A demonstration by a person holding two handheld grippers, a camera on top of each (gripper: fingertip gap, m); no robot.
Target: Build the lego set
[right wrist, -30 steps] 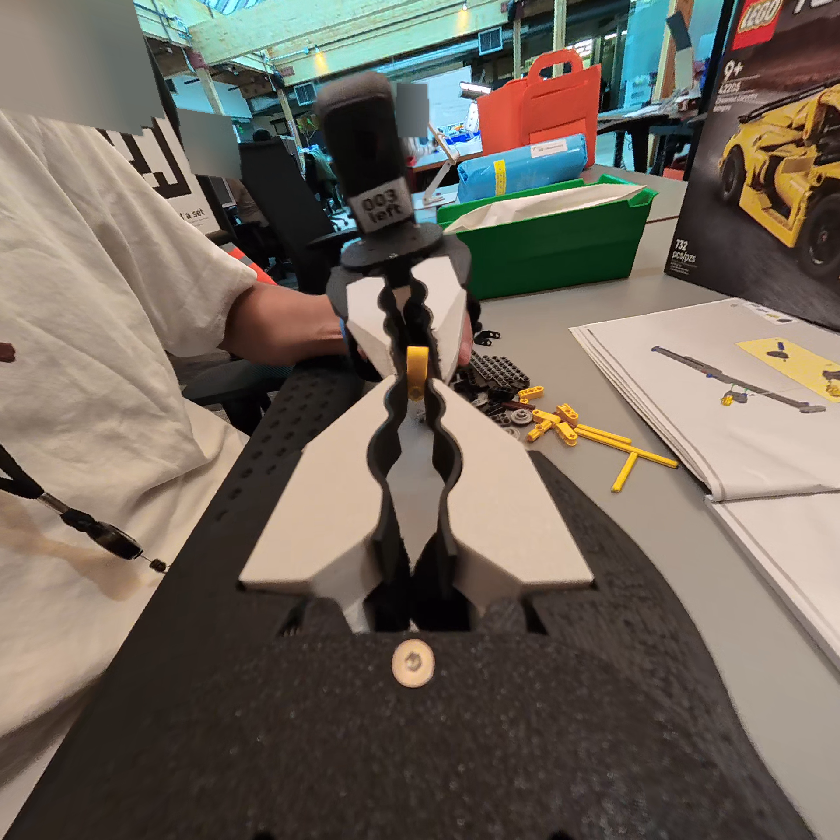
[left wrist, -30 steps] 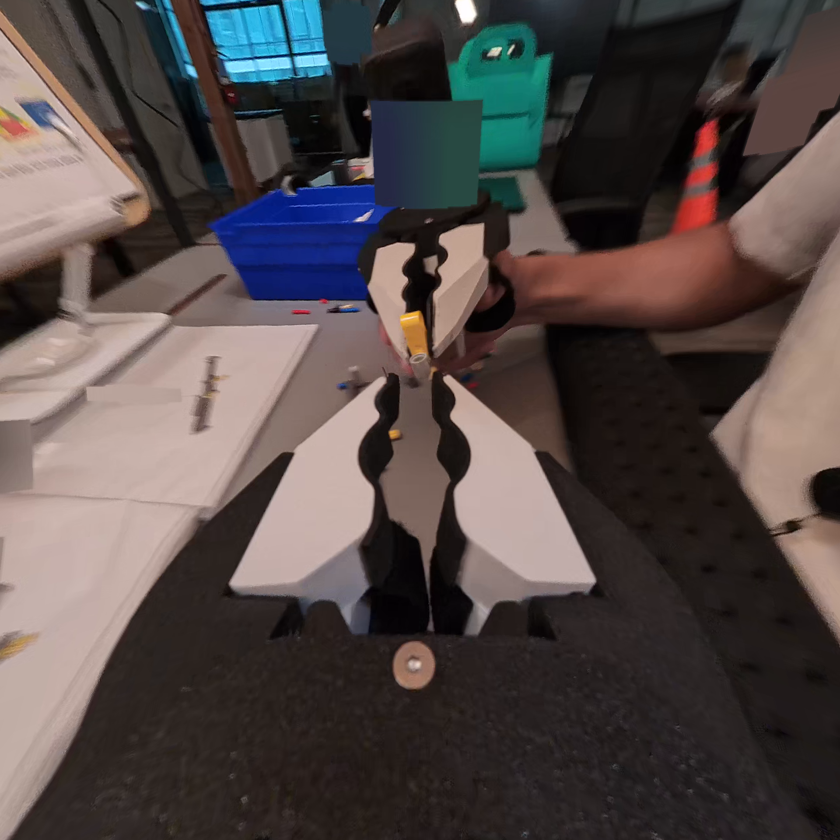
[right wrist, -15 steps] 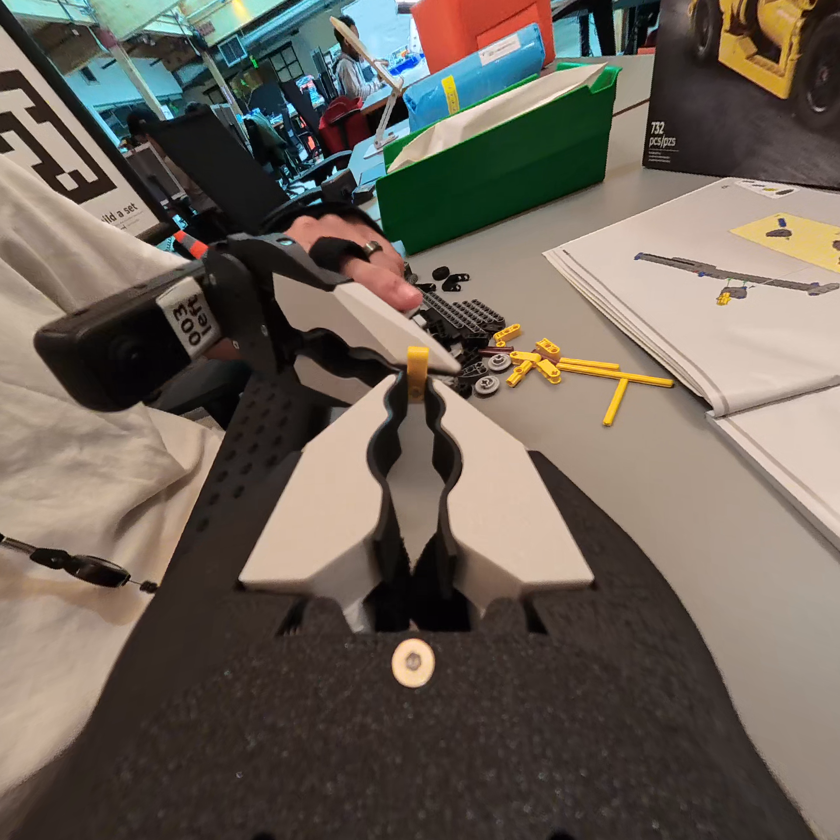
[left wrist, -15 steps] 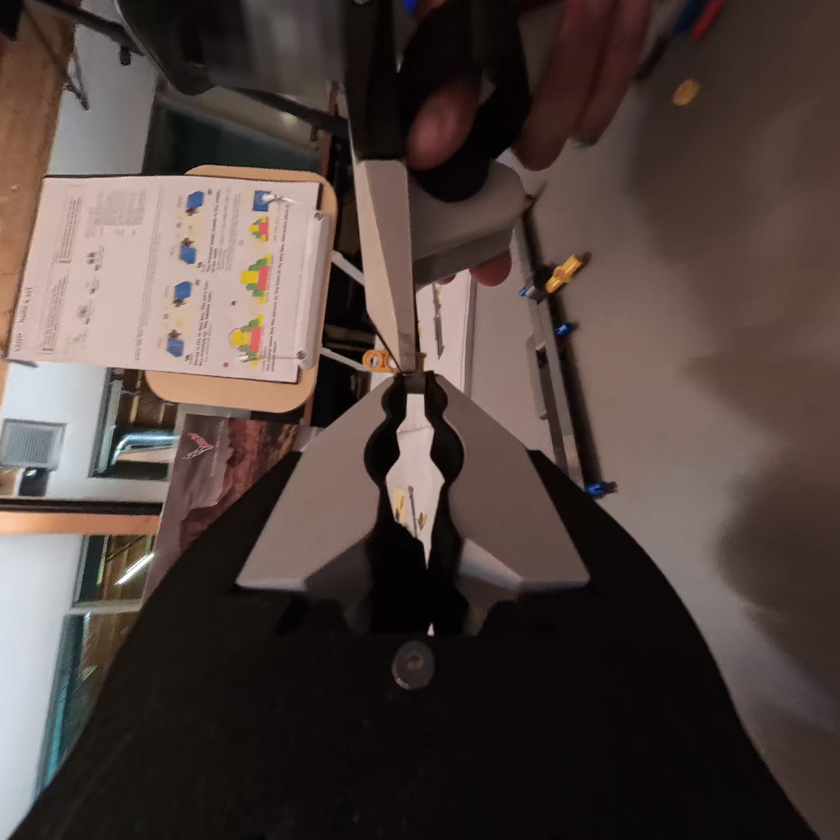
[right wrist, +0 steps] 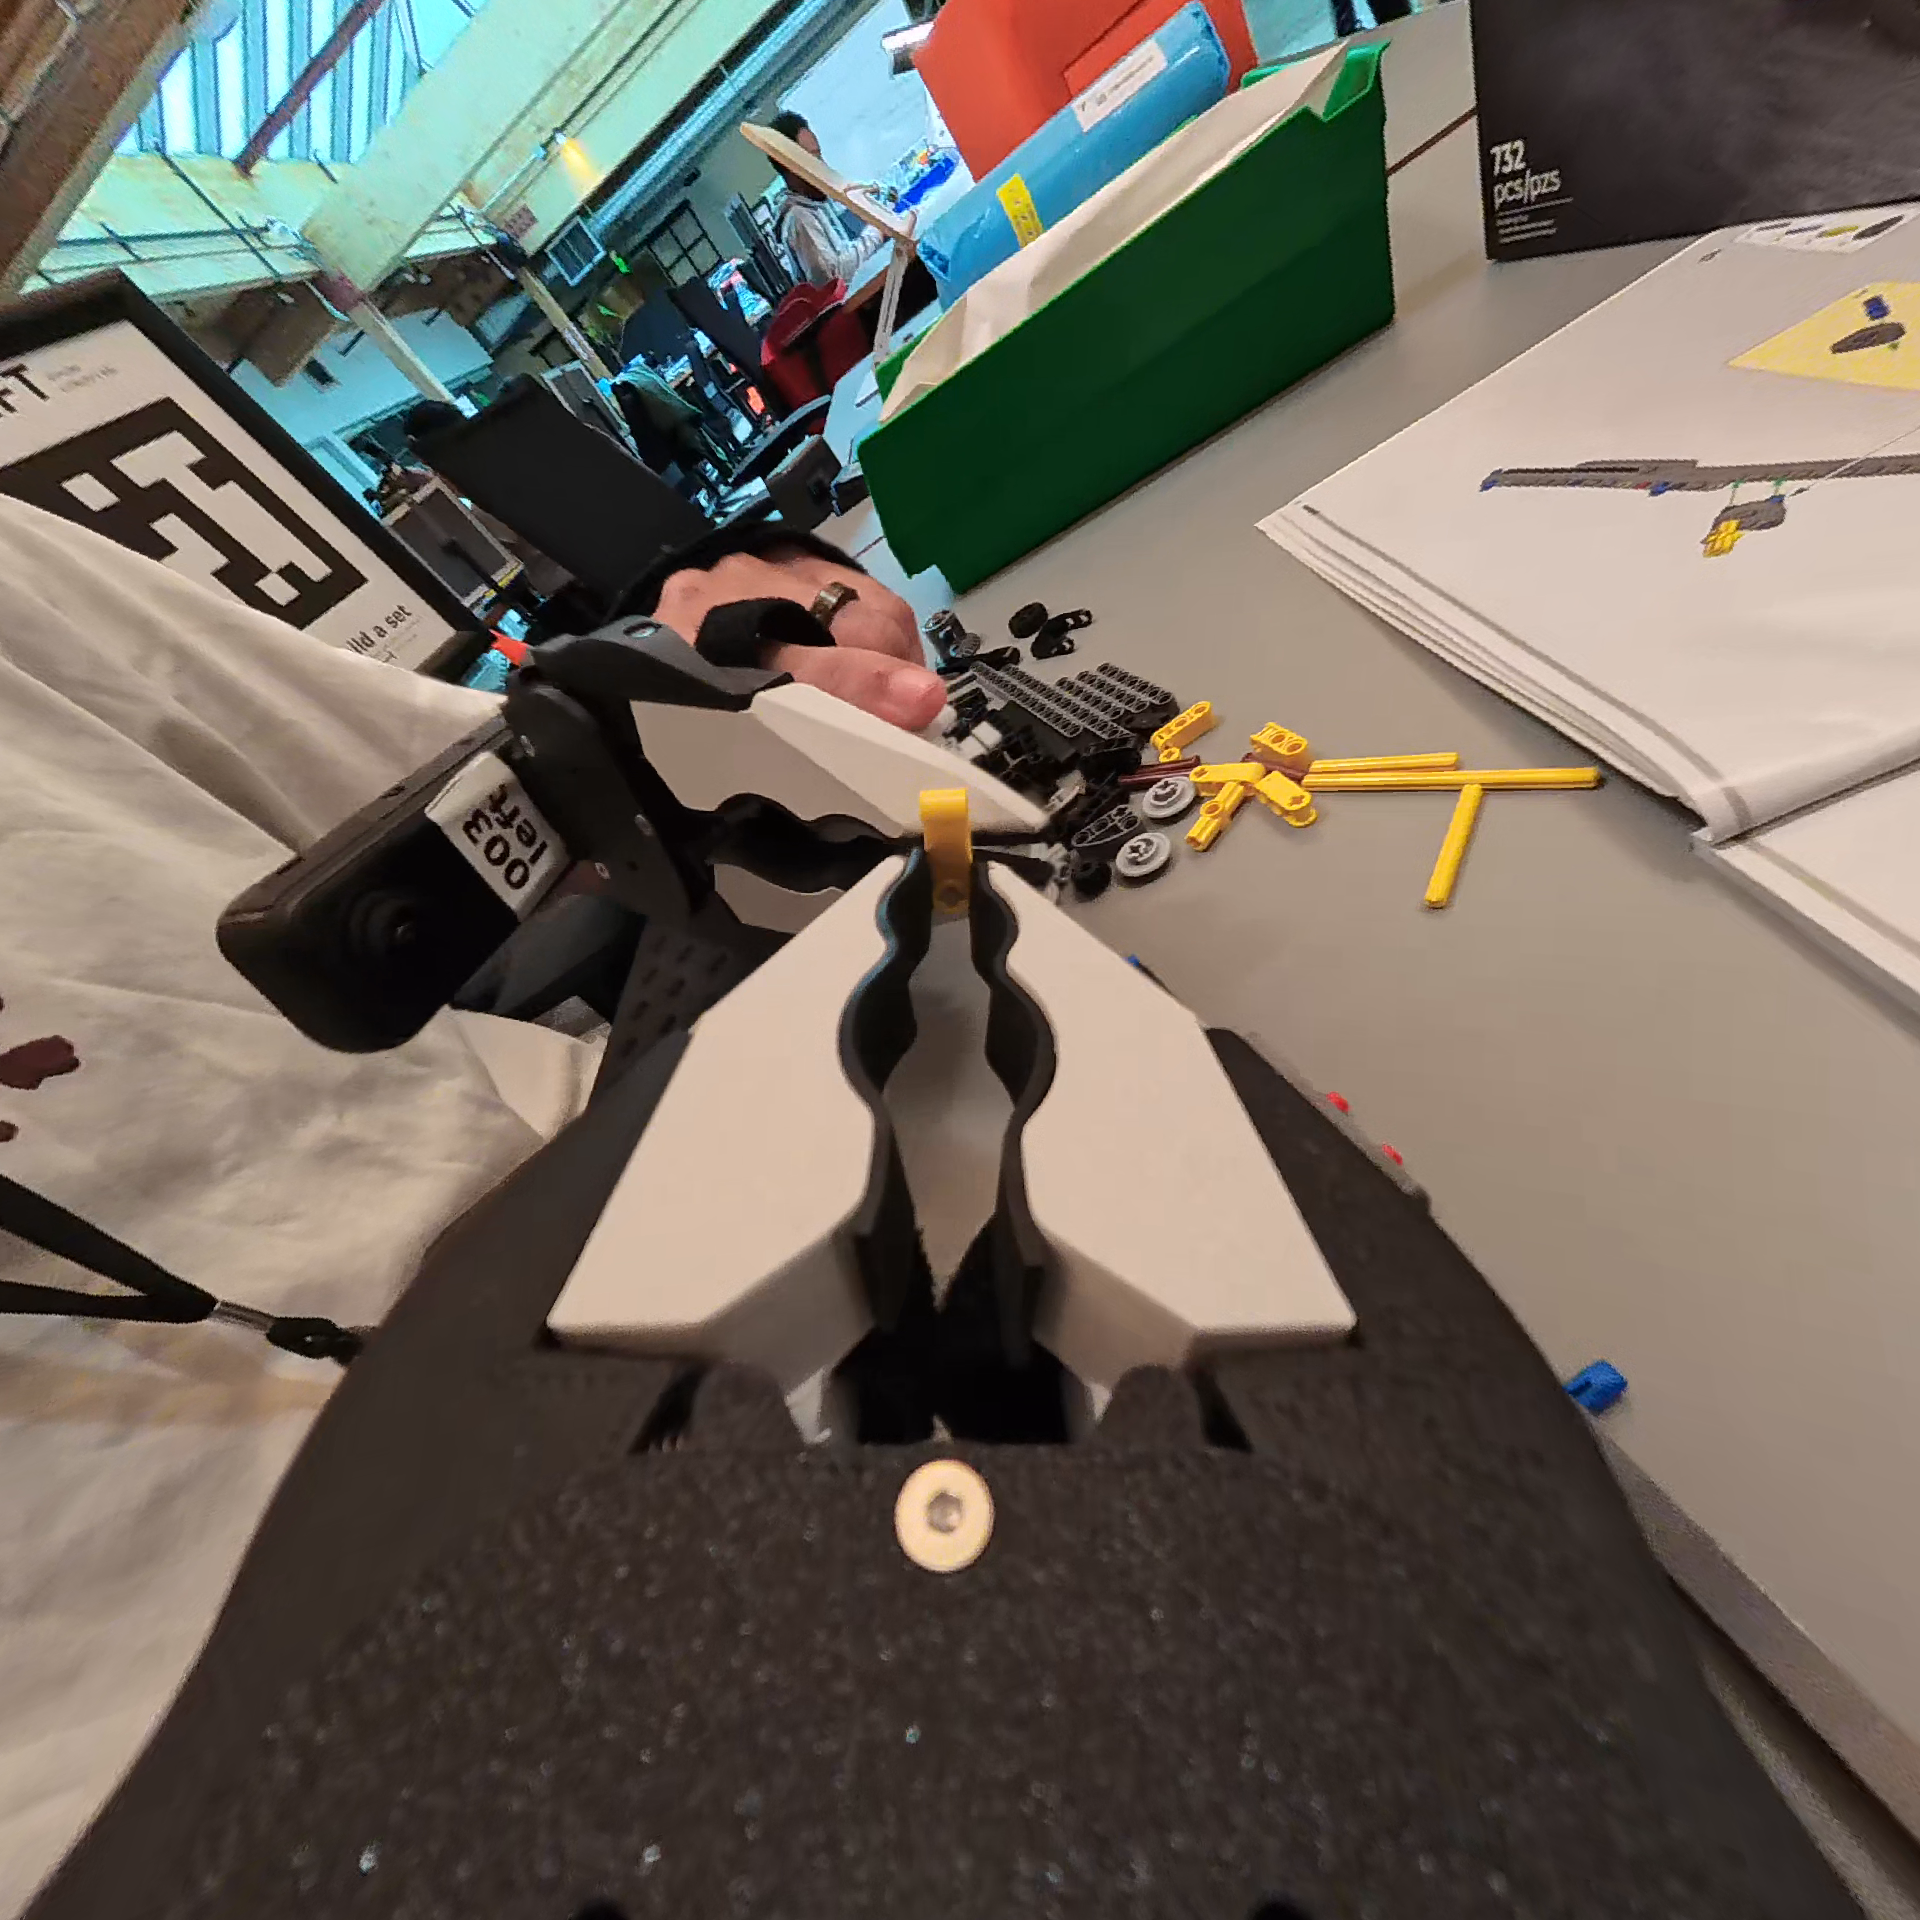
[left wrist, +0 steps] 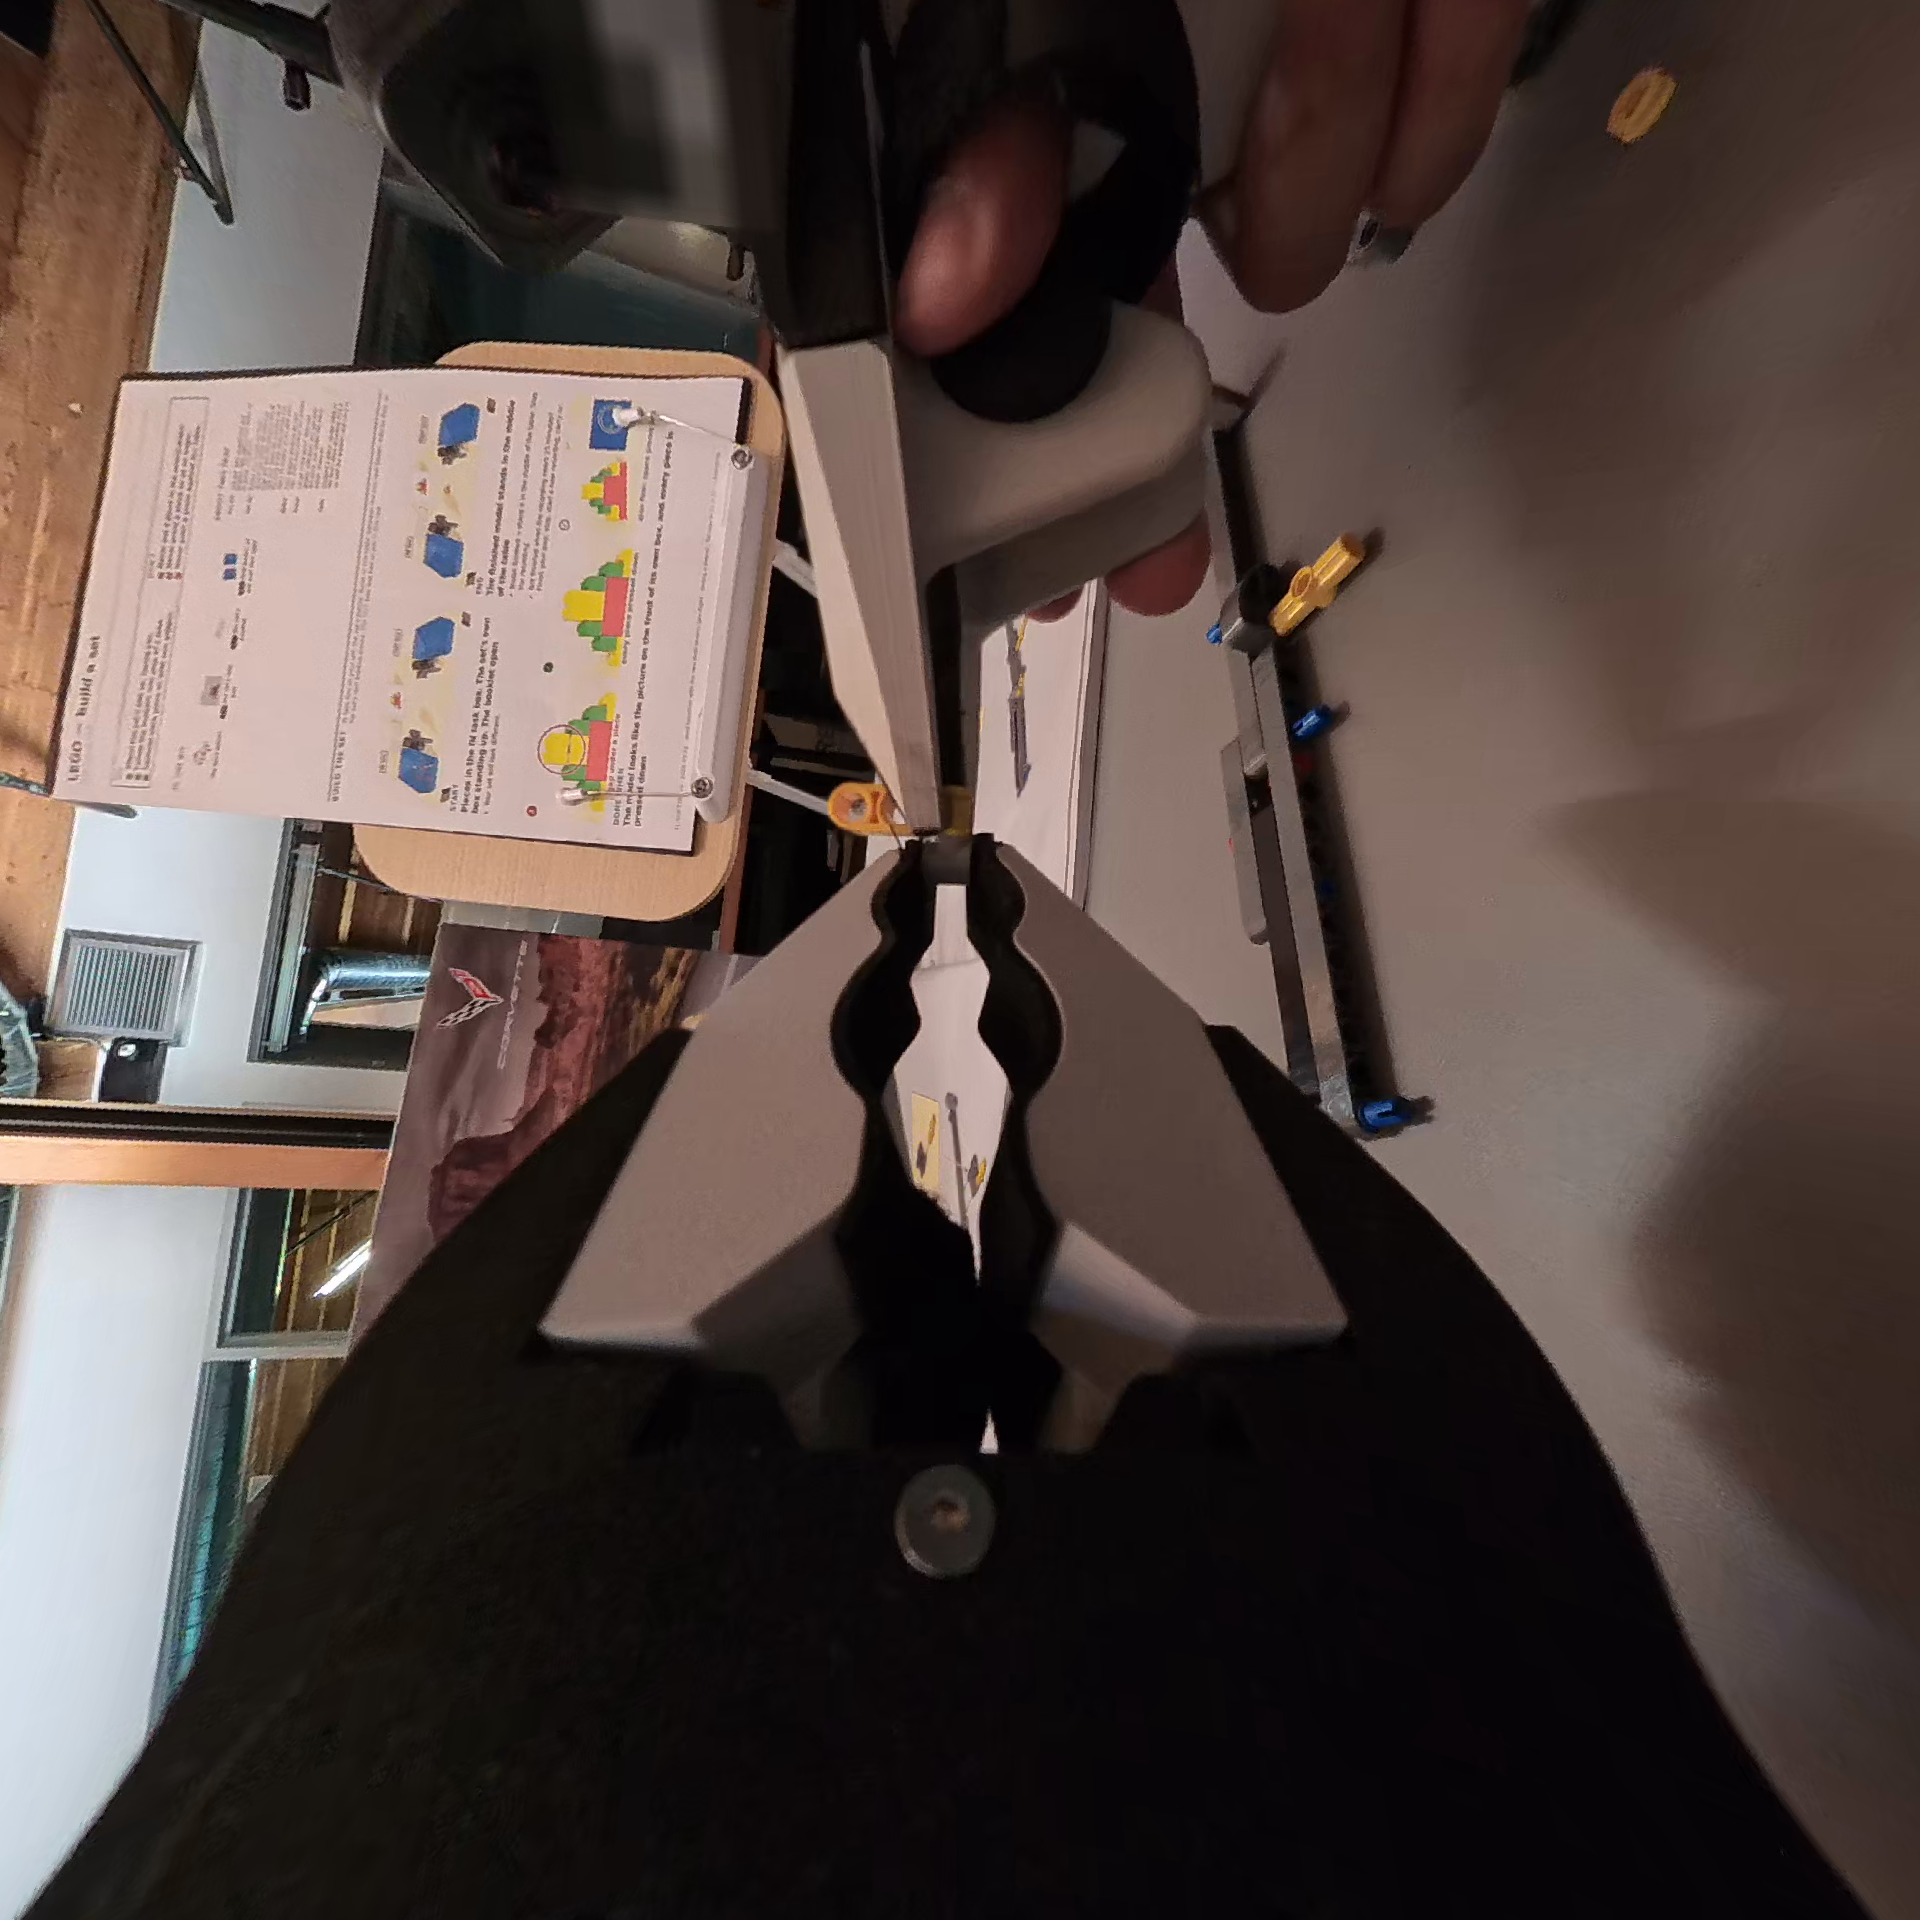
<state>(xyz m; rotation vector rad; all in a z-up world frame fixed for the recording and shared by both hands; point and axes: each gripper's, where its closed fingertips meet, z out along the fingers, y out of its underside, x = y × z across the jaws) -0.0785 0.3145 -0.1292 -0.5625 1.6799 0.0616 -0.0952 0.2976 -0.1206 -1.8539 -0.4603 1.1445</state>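
My right gripper [right wrist: 945, 873] is shut on a small yellow lego connector [right wrist: 943, 831] and holds it upright above the grey table [right wrist: 1455, 1039]. My left gripper [left wrist: 943, 854], rolled onto its side, meets it tip to tip. It is shut on a small grey pin [left wrist: 945, 850] that sits at the connector's end. In the left wrist view the right gripper [left wrist: 925, 810] comes down from above, with the yellow connector [left wrist: 860, 805] sticking out at its tip. In the right wrist view the left gripper [right wrist: 1023, 821] reaches in from the left.
A long grey beam assembly [left wrist: 1299, 883] with blue pins lies on the table. A pile of black pieces [right wrist: 1070, 707], yellow connectors [right wrist: 1247, 779] and yellow axles [right wrist: 1455, 774] lies beyond my grippers. An open instruction booklet [right wrist: 1662, 520], a green bin [right wrist: 1143, 364] and the set's box [right wrist: 1662, 104] stand farther right. My two grippers' fingertips are within a few centimetres of each other.
My left gripper rolled onto its side and its jaws closed from open onto the grey pin at the connector's end. My right gripper kept hold of the yellow connector.
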